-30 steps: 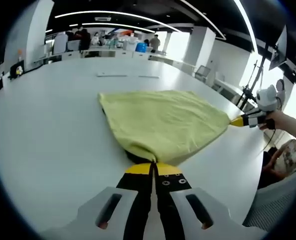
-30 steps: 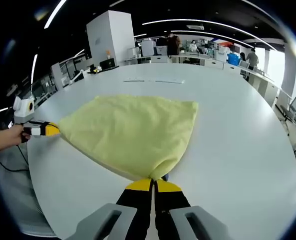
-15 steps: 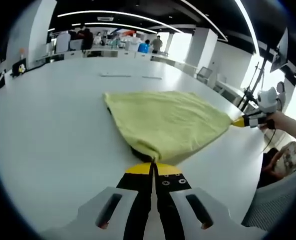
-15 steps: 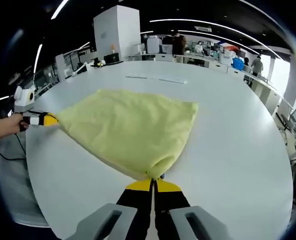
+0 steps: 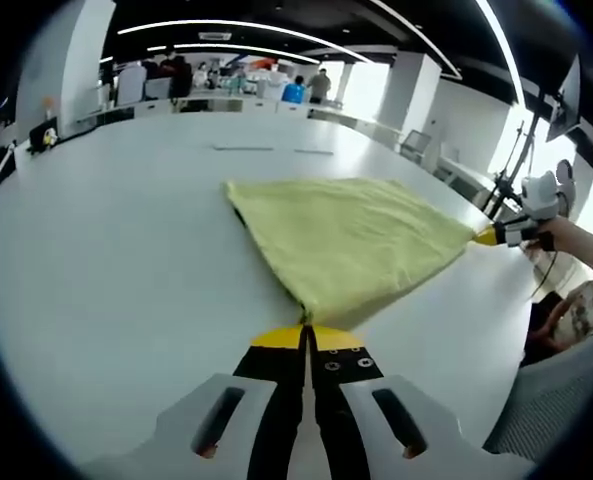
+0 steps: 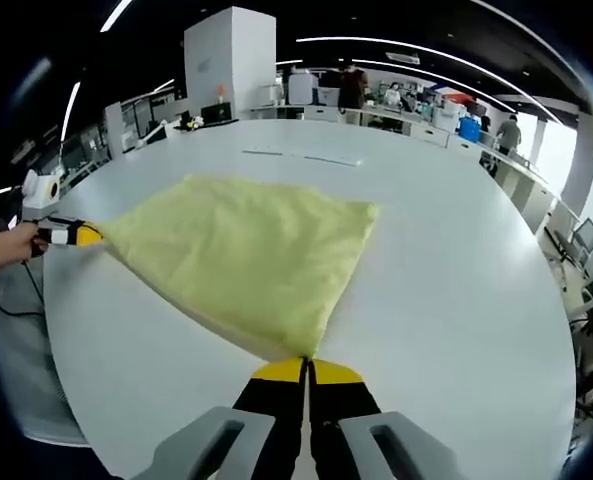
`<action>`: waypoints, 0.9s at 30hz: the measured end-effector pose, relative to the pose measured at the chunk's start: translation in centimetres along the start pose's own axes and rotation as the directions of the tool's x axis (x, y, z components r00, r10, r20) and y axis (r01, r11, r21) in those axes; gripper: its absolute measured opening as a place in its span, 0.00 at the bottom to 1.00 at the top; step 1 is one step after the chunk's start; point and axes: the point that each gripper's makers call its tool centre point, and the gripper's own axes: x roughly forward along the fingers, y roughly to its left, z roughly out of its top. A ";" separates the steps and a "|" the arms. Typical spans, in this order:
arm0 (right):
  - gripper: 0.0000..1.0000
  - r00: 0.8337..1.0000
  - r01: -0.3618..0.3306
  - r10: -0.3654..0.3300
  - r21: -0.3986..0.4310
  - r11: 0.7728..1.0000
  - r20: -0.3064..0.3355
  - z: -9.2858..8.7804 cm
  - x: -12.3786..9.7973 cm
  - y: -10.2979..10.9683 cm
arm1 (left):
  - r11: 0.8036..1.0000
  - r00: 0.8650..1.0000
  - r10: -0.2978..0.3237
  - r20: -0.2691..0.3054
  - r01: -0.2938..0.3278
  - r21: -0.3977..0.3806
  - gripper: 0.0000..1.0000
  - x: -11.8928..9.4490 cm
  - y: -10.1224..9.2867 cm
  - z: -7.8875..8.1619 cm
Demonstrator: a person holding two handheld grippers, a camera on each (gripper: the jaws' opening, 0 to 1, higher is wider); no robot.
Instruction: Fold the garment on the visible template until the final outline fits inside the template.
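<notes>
Two grippers each pinch a corner of one yellow-green cloth (image 5: pixel 351 240) and hold it stretched over a big white table (image 5: pixel 106 290). In the left gripper view, the left gripper (image 5: pixel 305 338) has its black-and-yellow fingers pressed together on the near corner of the cloth, which fans out from there toward the far side. At the right edge of that view, the right gripper (image 5: pixel 504 235), held in a person's hand (image 5: pixel 566 238), clamps the cloth's right corner. In the right gripper view, the same cloth (image 6: pixel 241 255) spreads away from the right gripper's closed fingers, and the left gripper (image 6: pixel 71 235) grips the left corner with a hand (image 6: pixel 4 248) behind it. Farther across the table lie thin pale strips (image 6: pixel 301 157), too small to make out. Beyond the table stand a white pillar (image 6: pixel 228 62), desks and some people (image 6: pixel 353 90).
</notes>
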 end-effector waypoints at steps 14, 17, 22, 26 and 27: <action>0.00 0.999 0.022 -0.024 -0.048 0.999 -0.046 -1.2 -0.6 -0.8 | 1.000 1.000 -0.003 -0.024 0.003 0.020 0.00 0.0 0.0 -0.5; 0.00 1.000 -0.006 0.007 0.036 0.999 -0.021 -0.8 -0.6 -0.3 | 1.000 1.000 -0.011 -0.028 0.011 0.017 0.00 0.0 -0.1 -0.5; 0.00 0.999 -0.041 0.041 0.079 0.996 0.002 -0.4 -0.6 0.1 | 0.999 0.999 -0.019 -0.046 0.021 0.033 0.05 -0.2 -0.1 -0.7; 0.12 0.997 -0.079 0.080 0.119 0.990 0.003 -0.4 -0.1 0.6 | 0.998 0.998 -0.042 -0.037 0.043 0.034 0.08 -0.5 -0.4 -0.5; 0.14 0.996 -0.086 0.087 0.114 0.990 0.000 -0.5 0.0 0.7 | 0.998 0.998 -0.047 -0.035 0.048 0.035 0.08 -0.5 -0.5 -0.4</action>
